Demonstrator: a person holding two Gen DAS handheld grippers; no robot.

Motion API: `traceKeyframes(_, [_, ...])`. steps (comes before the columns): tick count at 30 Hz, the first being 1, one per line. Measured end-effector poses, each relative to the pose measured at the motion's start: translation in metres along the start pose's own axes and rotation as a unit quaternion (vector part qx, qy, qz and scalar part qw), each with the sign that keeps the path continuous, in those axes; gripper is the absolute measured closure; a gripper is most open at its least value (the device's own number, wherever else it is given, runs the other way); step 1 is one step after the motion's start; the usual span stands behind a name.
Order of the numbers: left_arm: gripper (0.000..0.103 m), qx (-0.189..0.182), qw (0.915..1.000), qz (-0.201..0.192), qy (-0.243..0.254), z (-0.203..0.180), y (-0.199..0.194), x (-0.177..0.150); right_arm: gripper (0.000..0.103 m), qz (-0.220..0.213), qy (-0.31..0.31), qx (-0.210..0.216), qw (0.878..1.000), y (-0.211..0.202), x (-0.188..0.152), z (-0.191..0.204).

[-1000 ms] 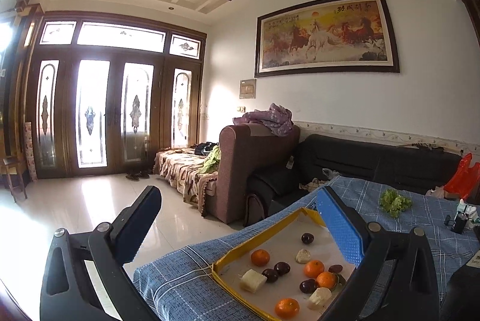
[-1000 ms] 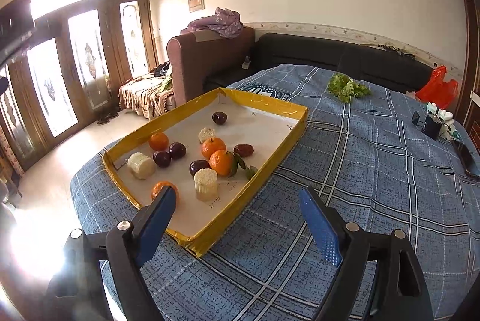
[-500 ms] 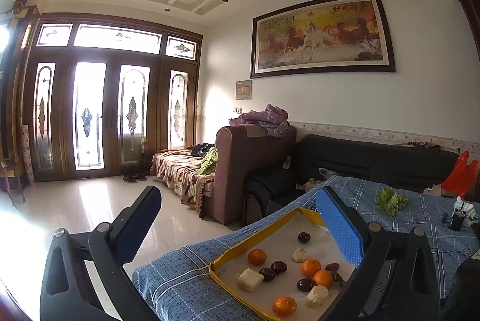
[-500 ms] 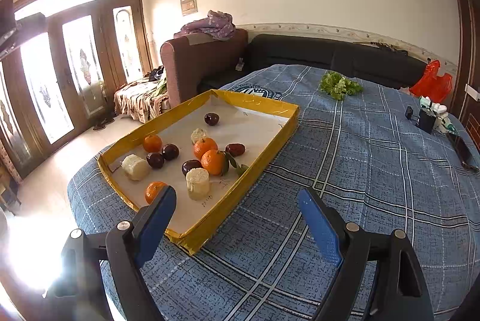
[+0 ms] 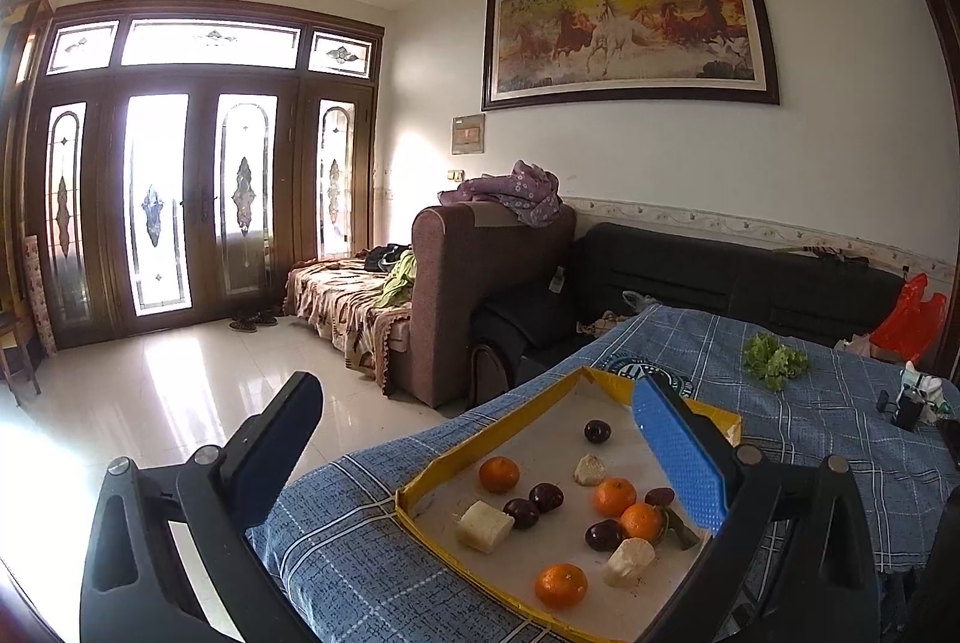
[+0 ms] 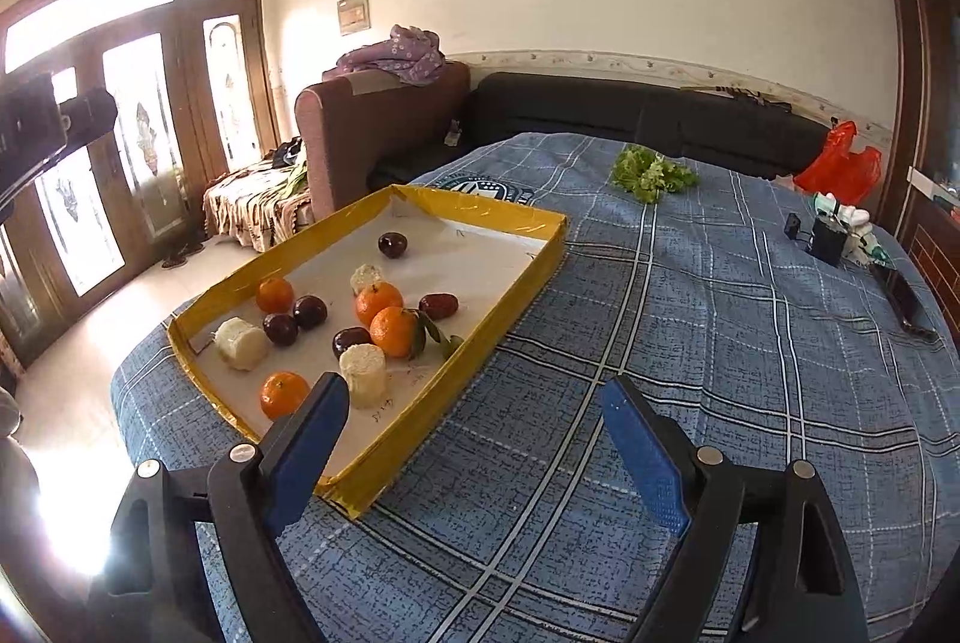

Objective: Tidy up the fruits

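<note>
Both jaws gape wide with nothing between them: my left gripper (image 5: 480, 439) hangs off the table's edge, my right gripper (image 6: 474, 433) over the blue plaid cloth (image 6: 690, 343). Its left finger (image 6: 306, 439) hides the tray's (image 6: 480, 208) near rim. The fruit sits in that yellow tray at ten o'clock: mandarins (image 6: 393, 331), dark plums (image 6: 393, 244), pale cut chunks (image 6: 363, 365). Only the left view takes in the glass doors (image 5: 156, 205) fully; the right shows greens (image 6: 651, 175) at one o'clock. Small items at the table's far edge are too blurred to name.
</note>
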State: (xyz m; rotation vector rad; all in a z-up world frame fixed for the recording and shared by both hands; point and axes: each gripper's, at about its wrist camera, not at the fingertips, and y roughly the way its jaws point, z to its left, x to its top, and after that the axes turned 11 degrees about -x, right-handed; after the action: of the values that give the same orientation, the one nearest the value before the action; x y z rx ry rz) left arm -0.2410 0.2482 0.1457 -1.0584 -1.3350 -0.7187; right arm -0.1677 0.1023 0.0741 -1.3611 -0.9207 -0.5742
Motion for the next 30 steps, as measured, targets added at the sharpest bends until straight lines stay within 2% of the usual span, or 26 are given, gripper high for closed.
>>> traceKeyframes(7, [0.000,0.022,0.9996,-0.011,-0.014,0.016,-0.004,0.005,0.012,0.017,-0.013,0.012,1.000,0.010,-0.004,0.010])
traceKeyframes(13, [0.000,0.029,0.9990,-0.028,-0.019,0.025,-0.020,0.011,0.013,-0.007,-0.022,0.013,1.000,-0.008,0.001,0.018])
traceKeyframes(20, [0.000,0.033,0.9960,-0.075,-0.035,0.032,-0.058,0.026,0.013,-0.039,-0.038,0.017,0.998,-0.035,0.004,0.029])
traceKeyframes(23, [0.000,0.049,0.9942,-0.081,-0.050,0.035,-0.071,0.032,0.012,-0.054,-0.044,0.021,0.997,-0.047,0.006,0.032])
traceKeyframes(25, [0.000,0.043,0.9952,-0.068,-0.055,0.036,-0.071,0.034,0.012,-0.065,-0.052,0.025,0.996,-0.056,0.007,0.035])
traceKeyframes(30, [0.000,-0.004,0.9972,0.033,-0.067,0.033,-0.040,0.024,0.005,-0.093,-0.067,0.024,0.993,-0.070,0.006,0.037])
